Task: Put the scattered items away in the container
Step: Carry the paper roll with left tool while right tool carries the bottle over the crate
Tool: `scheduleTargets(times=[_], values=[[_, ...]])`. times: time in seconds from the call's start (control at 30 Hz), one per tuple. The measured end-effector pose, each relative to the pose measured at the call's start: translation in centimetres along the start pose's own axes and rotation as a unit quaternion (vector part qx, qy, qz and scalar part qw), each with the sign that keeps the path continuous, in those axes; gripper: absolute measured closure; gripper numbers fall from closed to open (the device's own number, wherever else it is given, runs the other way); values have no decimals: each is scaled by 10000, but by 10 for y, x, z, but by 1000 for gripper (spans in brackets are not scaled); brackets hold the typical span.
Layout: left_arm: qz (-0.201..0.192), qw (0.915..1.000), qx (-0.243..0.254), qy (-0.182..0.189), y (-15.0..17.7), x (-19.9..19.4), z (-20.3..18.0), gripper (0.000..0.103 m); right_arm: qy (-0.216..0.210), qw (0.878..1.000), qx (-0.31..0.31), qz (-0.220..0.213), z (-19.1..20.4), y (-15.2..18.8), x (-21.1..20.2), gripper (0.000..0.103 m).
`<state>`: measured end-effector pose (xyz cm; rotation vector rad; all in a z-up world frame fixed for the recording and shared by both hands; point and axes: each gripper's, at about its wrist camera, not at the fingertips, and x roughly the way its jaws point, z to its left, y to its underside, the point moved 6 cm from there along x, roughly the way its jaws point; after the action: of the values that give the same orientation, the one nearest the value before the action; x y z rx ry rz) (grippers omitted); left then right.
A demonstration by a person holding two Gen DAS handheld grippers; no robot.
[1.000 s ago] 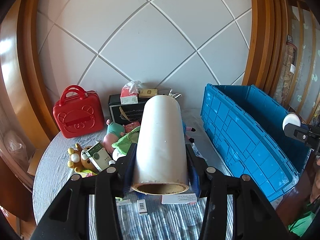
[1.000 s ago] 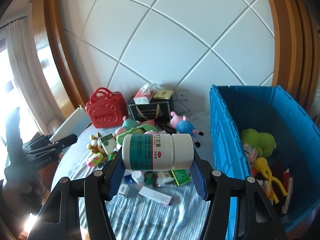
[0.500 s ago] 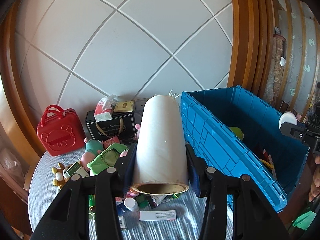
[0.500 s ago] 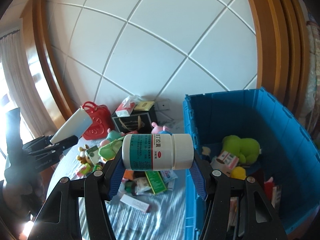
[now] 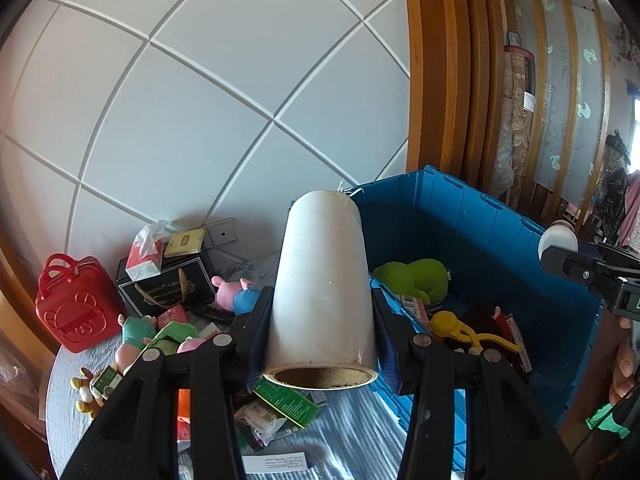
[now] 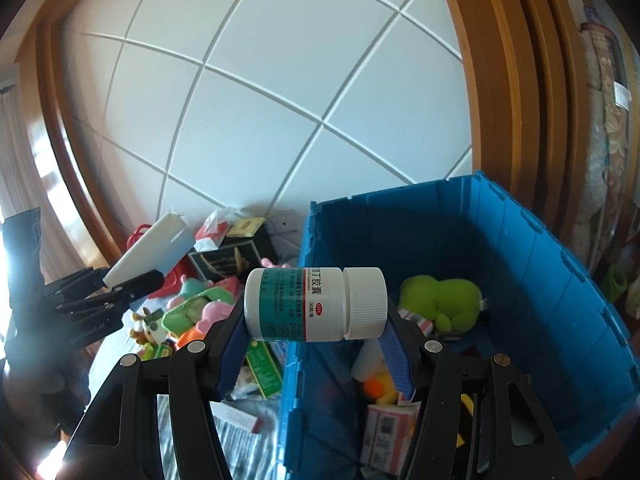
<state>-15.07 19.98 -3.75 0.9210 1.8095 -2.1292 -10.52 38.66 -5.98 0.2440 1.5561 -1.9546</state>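
My left gripper point(image 5: 320, 332) is shut on a white roll with a cardboard core point(image 5: 322, 288), held above the table just left of the blue crate point(image 5: 500, 220). My right gripper point(image 6: 316, 332) is shut on a white medicine bottle with a green label point(image 6: 316, 304), held sideways over the near left rim of the blue crate point(image 6: 520, 248). The crate holds a green plush point(image 6: 440, 296), a yellow toy point(image 5: 460, 328) and small boxes. The left gripper with the roll point(image 6: 152, 248) shows at left in the right wrist view.
Scattered items lie on the striped round table point(image 5: 352, 432): pig plushes point(image 5: 232, 296), a green box point(image 5: 286, 400), a bear toy point(image 5: 90, 388), small packets. A red case point(image 5: 76, 312), a black box point(image 5: 172, 288) and a tissue pack point(image 5: 144, 256) stand at the back by the wall.
Both grippers have moved right toward the crate. The bottle now hangs over the crate's rim and the roll is beside the crate's left wall. Both grips are unchanged.
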Motion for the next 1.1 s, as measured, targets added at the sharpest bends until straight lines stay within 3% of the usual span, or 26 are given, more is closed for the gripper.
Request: scheduleTargets(times=[0.57, 1.1], values=[[10, 9948, 715, 731, -40, 51, -103, 58, 666, 9962, 536, -158, -86, -3, -19, 44], [73, 9899, 897, 1096, -56, 79, -144, 58, 985, 9914, 852, -98, -125, 6, -21, 44]])
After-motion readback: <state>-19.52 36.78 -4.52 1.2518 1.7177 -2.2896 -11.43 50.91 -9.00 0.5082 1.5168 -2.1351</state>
